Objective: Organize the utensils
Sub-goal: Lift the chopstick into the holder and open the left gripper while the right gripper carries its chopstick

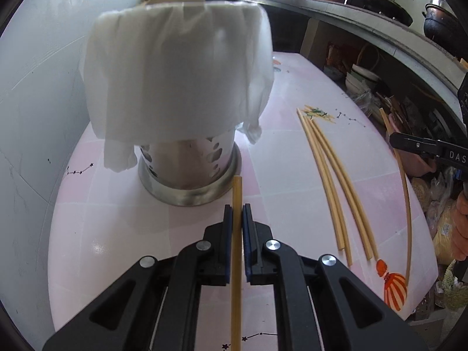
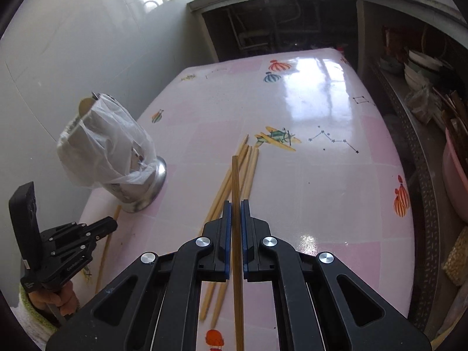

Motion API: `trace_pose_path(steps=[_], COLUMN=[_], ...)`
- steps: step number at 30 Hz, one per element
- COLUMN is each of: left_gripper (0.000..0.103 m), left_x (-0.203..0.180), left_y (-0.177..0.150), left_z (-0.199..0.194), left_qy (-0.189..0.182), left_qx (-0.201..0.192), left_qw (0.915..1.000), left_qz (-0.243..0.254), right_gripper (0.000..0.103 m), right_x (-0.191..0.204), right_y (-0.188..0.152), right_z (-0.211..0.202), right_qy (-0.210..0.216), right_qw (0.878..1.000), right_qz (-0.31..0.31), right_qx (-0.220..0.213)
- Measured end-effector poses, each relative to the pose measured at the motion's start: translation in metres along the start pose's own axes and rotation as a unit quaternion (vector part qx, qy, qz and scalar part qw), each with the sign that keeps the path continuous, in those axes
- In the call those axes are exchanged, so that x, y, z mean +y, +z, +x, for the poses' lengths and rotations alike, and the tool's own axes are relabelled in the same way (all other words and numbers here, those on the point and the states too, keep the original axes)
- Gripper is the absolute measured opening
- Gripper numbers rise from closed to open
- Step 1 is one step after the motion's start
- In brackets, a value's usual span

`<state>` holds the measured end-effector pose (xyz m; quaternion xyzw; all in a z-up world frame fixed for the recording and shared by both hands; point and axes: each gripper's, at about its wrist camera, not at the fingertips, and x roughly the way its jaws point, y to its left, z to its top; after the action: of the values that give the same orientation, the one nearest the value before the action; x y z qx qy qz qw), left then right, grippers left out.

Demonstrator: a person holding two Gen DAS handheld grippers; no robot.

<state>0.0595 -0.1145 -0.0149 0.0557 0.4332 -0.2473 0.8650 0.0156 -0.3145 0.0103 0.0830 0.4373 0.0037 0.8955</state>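
Note:
My left gripper (image 1: 237, 208) is shut on a pale chopstick (image 1: 236, 251) that runs lengthwise between the pads, its tip just short of the base of the metal utensil holder (image 1: 187, 172), whose top is wrapped in a white plastic bag (image 1: 175, 84). My right gripper (image 2: 236, 204) is shut on another chopstick (image 2: 237, 234), held above several loose chopsticks (image 2: 248, 172) lying on the pink table (image 2: 321, 175). In the left wrist view these loose chopsticks (image 1: 336, 187) lie to the right, and the right gripper (image 1: 421, 147) shows at the right edge. The left gripper (image 2: 105, 225) appears at lower left in the right wrist view.
A grey wall borders the table on the left. Beyond the far and right table edges runs a counter with shelves (image 2: 424, 93) holding bowls and clutter; a pink basin (image 2: 456, 175) sits at the right. A hand (image 2: 58, 295) holds the left gripper's handle.

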Motion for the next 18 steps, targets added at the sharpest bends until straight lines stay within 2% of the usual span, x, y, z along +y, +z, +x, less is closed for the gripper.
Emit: trace_pose_path(steps=[5,10,18], left_gripper=[0.006,0.006,0.006], left_x=[-0.002,-0.001,-0.001], left_y=[0.006,0.016,0.038], left_z=[-0.035,-0.075,-0.127], left_qy=[-0.032,-0.05,-0.06], left_qx=[-0.048,-0.106,-0.186], left_qw=[0.9983,0.9931,0.9806], left_qz=[-0.009,-0.013,-0.017], right_gripper=[0.004,0.004,0.004], right_x=[0.012,0.03,0.048], right_y=[0.011,0.016,0.021], right_z=[-0.028,-0.043,-0.054], right_qy=[0.066,0.113,0.143], right_qw=[0.997,0.992,0.987], right_qz=[0.011,0.01,-0.004], right_qx=[-0.033,-0.054,-0.072])
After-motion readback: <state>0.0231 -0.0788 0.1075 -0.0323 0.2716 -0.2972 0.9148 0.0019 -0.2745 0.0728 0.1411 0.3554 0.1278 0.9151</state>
